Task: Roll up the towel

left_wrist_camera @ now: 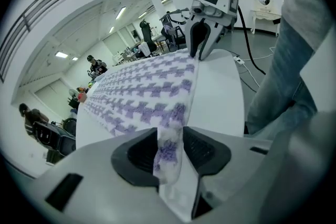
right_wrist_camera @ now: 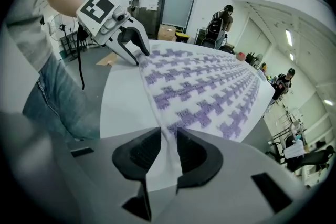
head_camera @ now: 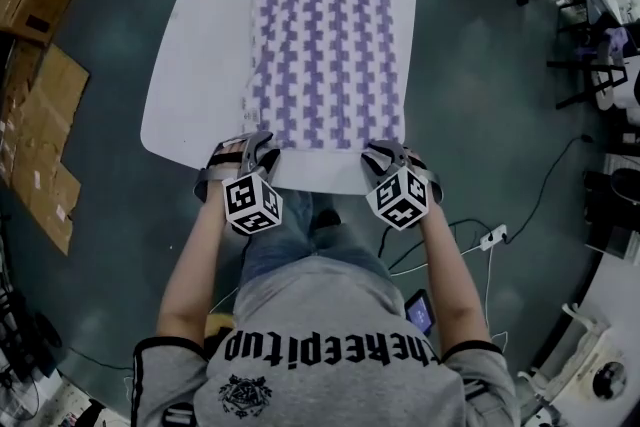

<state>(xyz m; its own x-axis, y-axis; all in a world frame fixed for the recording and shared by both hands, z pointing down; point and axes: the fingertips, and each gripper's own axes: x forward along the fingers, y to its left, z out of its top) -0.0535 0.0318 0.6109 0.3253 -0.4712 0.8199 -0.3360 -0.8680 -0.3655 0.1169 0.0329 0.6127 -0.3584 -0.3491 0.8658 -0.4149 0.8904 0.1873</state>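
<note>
A white towel with a purple check (head_camera: 325,25) lies flat along the white oval table (head_camera: 205,65), its near edge close to the table's front. My left gripper (head_camera: 250,153) is at the near left corner. In the left gripper view that corner (left_wrist_camera: 169,149) stands up loosely between the jaws of the left gripper (left_wrist_camera: 170,141), which are apart. My right gripper (head_camera: 392,155) is at the near right corner. In the right gripper view the white hem (right_wrist_camera: 167,147) runs through the gap of the right gripper (right_wrist_camera: 168,147), uncompressed. Each view shows the other gripper across the towel edge.
Flattened cardboard (head_camera: 40,145) lies on the floor to the left. A cable and a power strip (head_camera: 492,237) are on the floor to the right, with chairs (head_camera: 590,65) beyond. People stand far off (left_wrist_camera: 97,65) (right_wrist_camera: 218,21). Bare table borders the towel on both sides.
</note>
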